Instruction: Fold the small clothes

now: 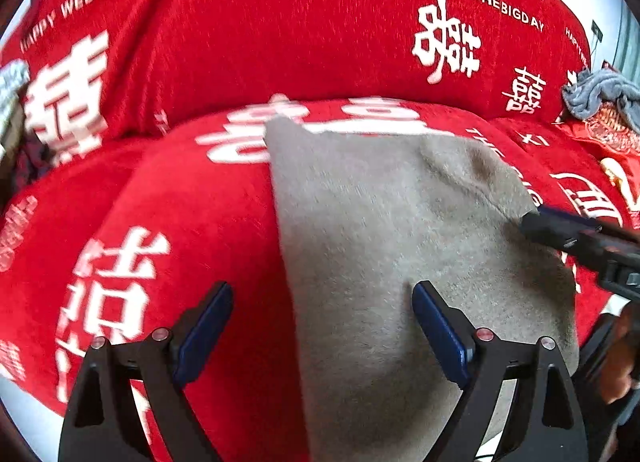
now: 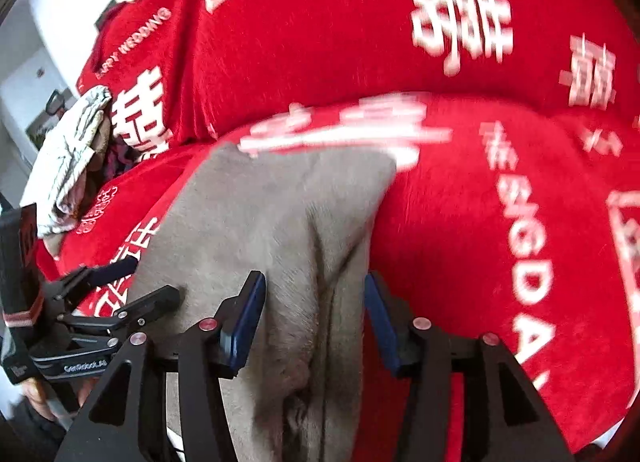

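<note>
**Grey cloth laid down, both grips coming off**

The grey cloth [image 1: 420,262] is lying on the red cover [image 1: 280,42] of what looks like a sofa seat, spread in a rough flat shape with one long straight edge down its left side. In the right wrist view the cloth [image 2: 280,222] is showing a raised ridge and some bunching along its near right side, so the fold is looking only partly tidy.

The left hand-held gripper [image 1: 322,326] is standing wide open over the cloth's left edge, its pads pressing on nothing. The right hand-held gripper [image 2: 316,318] is straddling the ridged part with its jaws apart; the cloth is passing between them, but the pads are not visibly pinching it.

Judging from this, one fold seems to be just set down and released. Smoothing the ridge and probably a further fold are remaining. A pale garment [image 2: 76,150] and a blue-grey one [image 1: 600,94] are waiting in heaps at the sofa's ends, apparently unfolded.
</note>
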The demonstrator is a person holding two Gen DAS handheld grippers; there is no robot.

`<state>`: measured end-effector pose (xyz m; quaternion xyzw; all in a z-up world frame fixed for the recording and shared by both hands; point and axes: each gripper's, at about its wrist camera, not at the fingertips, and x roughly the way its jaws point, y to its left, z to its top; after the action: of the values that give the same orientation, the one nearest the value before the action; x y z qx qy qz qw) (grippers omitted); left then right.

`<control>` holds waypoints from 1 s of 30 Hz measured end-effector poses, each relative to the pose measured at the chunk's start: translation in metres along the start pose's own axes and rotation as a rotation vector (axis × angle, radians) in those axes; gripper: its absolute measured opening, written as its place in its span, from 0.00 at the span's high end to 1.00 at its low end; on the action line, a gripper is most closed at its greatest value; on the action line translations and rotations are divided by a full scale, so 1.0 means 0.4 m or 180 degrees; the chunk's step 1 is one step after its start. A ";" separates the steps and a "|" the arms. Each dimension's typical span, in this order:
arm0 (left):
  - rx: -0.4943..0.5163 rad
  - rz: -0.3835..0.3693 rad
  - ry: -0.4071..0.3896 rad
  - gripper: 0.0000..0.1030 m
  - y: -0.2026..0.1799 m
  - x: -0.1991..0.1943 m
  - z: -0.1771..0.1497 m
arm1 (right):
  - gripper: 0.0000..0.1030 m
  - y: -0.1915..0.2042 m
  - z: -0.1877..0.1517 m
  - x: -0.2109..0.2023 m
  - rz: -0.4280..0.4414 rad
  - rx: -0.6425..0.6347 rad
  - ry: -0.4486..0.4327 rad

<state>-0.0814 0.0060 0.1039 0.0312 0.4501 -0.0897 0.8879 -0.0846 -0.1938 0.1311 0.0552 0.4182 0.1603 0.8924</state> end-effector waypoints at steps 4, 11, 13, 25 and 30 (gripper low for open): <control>0.0016 0.0210 0.0021 0.11 0.014 0.011 0.035 | 0.45 0.069 0.030 -0.016 0.0128 -0.0390 -0.0119; -0.0006 0.0178 0.0216 0.11 0.029 0.091 0.073 | 0.45 0.031 0.074 0.141 0.0168 -0.0295 0.0281; 0.0002 0.0155 0.0240 0.11 0.029 0.107 0.078 | 0.45 0.020 0.081 0.156 0.0162 -0.0266 0.0305; 0.0056 0.0314 0.0126 0.00 0.024 0.063 0.062 | 0.45 0.050 0.044 0.055 0.0071 -0.0542 0.0089; 0.0097 0.0413 0.0011 0.00 0.011 0.006 0.027 | 0.45 0.095 -0.008 -0.010 0.0248 -0.0642 0.0005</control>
<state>-0.0707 0.0085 0.1082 0.0739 0.4472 -0.0388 0.8905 -0.0983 -0.1594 0.1408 -0.0189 0.3981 0.2362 0.8862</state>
